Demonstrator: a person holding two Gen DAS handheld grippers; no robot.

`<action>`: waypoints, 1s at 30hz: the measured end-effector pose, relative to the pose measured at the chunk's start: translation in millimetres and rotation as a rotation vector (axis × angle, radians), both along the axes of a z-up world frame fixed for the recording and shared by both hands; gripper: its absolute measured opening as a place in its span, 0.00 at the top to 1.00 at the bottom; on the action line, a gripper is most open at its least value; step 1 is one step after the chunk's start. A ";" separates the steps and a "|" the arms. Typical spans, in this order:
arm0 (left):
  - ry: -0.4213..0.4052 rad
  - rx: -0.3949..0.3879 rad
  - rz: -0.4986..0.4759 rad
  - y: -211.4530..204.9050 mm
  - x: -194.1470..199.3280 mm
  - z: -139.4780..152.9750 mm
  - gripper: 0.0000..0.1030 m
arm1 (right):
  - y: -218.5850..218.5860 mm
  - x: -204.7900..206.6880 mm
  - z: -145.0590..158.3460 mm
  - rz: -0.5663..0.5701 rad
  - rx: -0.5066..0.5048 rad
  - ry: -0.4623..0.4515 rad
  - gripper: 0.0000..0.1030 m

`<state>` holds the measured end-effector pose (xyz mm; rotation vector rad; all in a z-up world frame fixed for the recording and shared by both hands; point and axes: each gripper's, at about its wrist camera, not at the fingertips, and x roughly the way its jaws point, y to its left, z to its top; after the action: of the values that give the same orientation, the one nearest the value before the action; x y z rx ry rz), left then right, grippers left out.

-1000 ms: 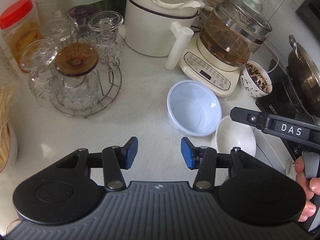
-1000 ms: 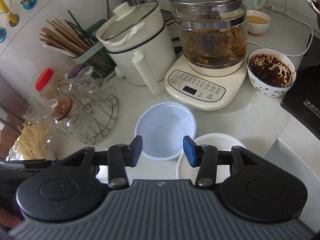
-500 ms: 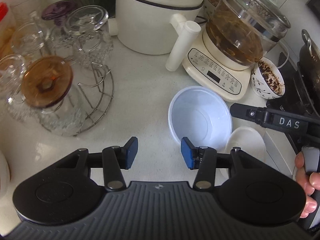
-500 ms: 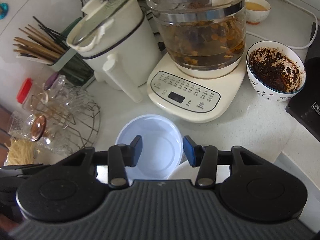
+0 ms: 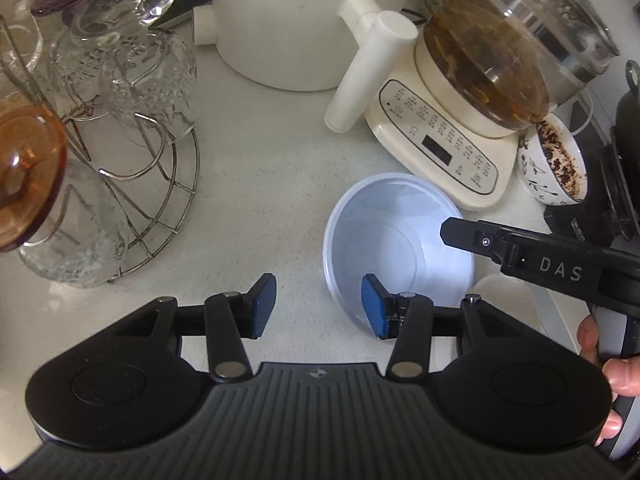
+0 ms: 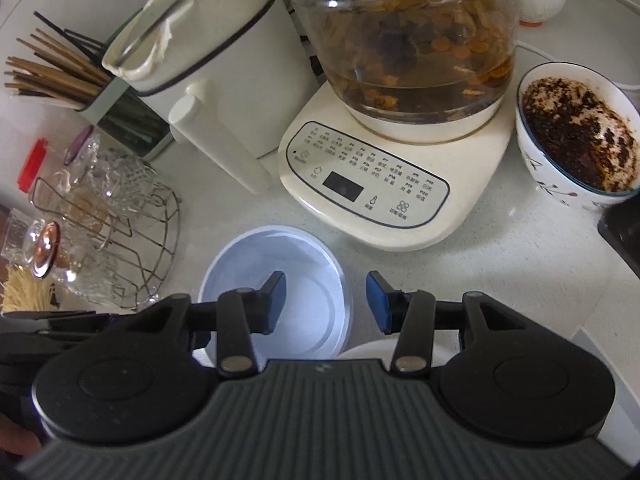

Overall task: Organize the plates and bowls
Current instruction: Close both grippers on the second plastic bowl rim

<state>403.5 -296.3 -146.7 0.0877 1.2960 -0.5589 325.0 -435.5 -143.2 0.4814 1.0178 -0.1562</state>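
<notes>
Pale blue bowl [image 5: 400, 240]: larger in both views than a second ago, both claws having come nearer; stands on the speckled white counter [image 5: 260, 184] just in front of the cream kettle base [image 6: 368, 184]. White plate [image 5: 508, 296] touching its right side. Wire glass rack [image 5: 160, 184] well to its left; white pot [image 6: 224, 80] behind; patterned bowl of dark residue [image 6: 576, 136] to its right. Right claw [image 6: 326, 304] apart, straddling the bowl's right rim; left claw [image 5: 318, 306] apart, right pad over the near rim, holding nothing
</notes>
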 end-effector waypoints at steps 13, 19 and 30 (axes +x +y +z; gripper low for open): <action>0.049 -0.007 -0.003 -8.8 9.8 -16.1 0.82 | -16.3 15.9 -27.5 0.039 0.058 0.065 0.85; 0.055 -0.008 0.005 -13.7 10.1 -19.7 0.88 | -15.0 20.4 -30.2 0.069 0.069 0.059 0.89; 0.039 -0.012 0.016 -12.4 9.6 -13.7 0.88 | -13.2 25.3 -30.9 0.099 0.066 0.062 0.91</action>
<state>413.1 -308.7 -160.5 0.0563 1.3301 -0.5573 350.3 -448.7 -174.1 0.4869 1.1081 -0.0496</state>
